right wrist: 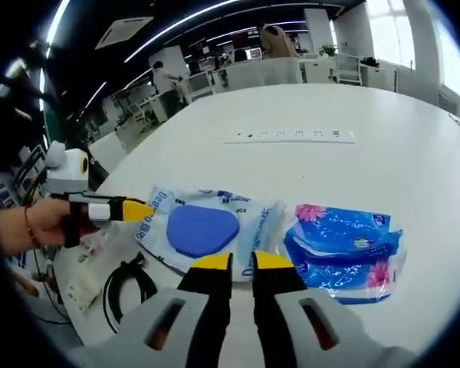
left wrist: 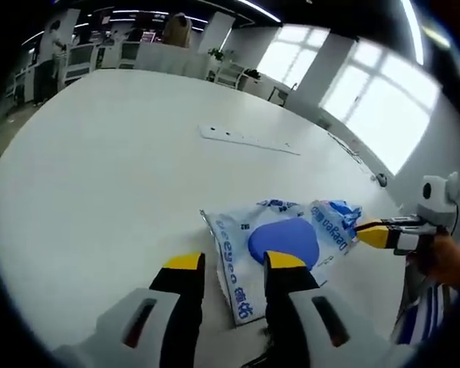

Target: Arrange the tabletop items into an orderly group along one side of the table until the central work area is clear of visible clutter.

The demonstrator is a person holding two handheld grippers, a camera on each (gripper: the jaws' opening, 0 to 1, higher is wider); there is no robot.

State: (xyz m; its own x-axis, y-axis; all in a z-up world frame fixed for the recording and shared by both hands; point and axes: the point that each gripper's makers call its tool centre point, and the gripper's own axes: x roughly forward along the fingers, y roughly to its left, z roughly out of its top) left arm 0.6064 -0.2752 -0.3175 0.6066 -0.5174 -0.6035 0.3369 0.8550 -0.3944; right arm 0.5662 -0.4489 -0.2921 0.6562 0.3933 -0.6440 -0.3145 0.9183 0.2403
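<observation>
My two bags lie close to the near edge of the white desk [right wrist: 414,107]. The clear bag with a blue pad inside [right wrist: 202,227] sits right beside the blue tissue pack [right wrist: 345,245], and they seem to touch. A long white power strip [right wrist: 295,136] lies well apart, out in the middle of the desk.

My left gripper [right wrist: 146,209] reaches in from the side, and its yellow tip touches the end of the clear bag. I cannot tell if its fingers are pinching the bag or only resting on it. The fingers of my right gripper [right wrist: 241,262] are a little apart with nothing between them, and they hover at the bag's near edge.

Here is what could go wrong, I think. The bag is thin and floppy, so if I pull it by one end it may fold up or slip free. It is close to the desk edge, so a hard push could knock it off to the floor where the black cable [right wrist: 126,291] hangs. It could also drag the tissue pack along.
</observation>
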